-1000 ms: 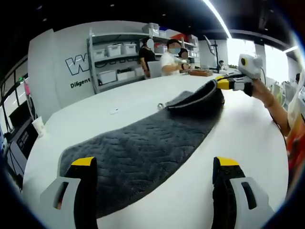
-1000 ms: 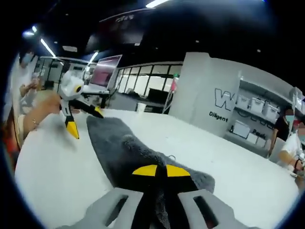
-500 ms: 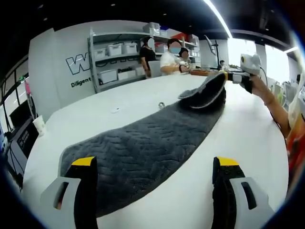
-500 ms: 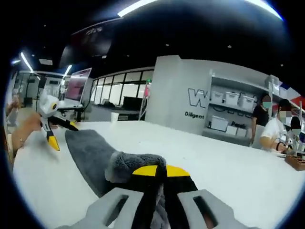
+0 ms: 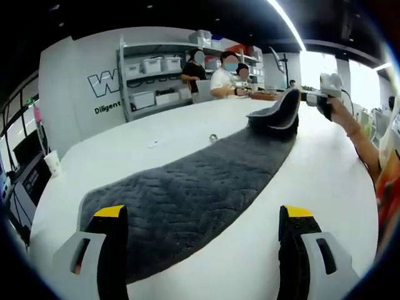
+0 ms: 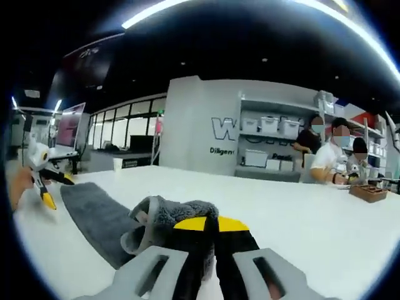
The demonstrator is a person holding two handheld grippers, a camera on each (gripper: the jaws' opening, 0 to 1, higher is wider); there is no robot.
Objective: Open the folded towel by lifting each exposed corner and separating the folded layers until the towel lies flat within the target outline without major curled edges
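Note:
A dark grey quilted towel lies as a long strip on the white table, running from near my left jaws to the far right. My left gripper is open, with one jaw over the towel's near end and the other over bare table. At the far end, my right gripper is shut on the towel's corner and holds it raised above the table. In the right gripper view the pinched corner bunches up beside the shut right gripper. The rest of the towel lies flat towards the left gripper.
A small metal object and a white tag lie on the table beyond the towel. A cup stands at the left edge. People work at the back by a wooden tray and shelves with bins.
My right gripper has carried the pinched corner up and farther away, so the folded end has opened and the strip is longer. The left gripper has stayed still.

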